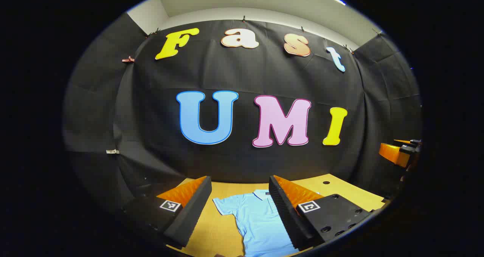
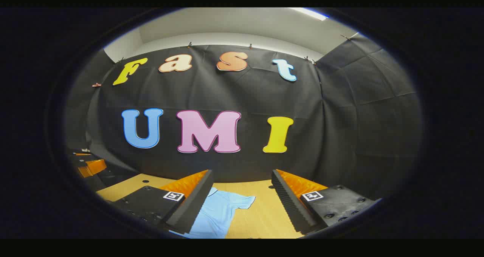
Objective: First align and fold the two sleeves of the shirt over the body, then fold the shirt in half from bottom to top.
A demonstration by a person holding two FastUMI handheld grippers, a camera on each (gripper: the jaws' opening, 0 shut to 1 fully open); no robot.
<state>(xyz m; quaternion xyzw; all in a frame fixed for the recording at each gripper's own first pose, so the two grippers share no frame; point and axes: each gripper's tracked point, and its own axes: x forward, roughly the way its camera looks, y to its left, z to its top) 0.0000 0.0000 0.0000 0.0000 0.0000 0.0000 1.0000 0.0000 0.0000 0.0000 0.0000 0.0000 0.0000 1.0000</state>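
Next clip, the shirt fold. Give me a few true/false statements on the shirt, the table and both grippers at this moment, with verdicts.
1. The shirt lies flat on the table. True.
2. The left gripper is shut on a sleeve. False: its jaws stand open above the shirt, holding nothing.
3. The sleeves are already folded over the body. False: in the left gripper view one sleeve spreads out sideways, and in the right gripper view the other sleeve does too.
4. The right gripper is open. True.
5. The shirt is red. False: it is light blue.
6. The shirt has a collar. True.
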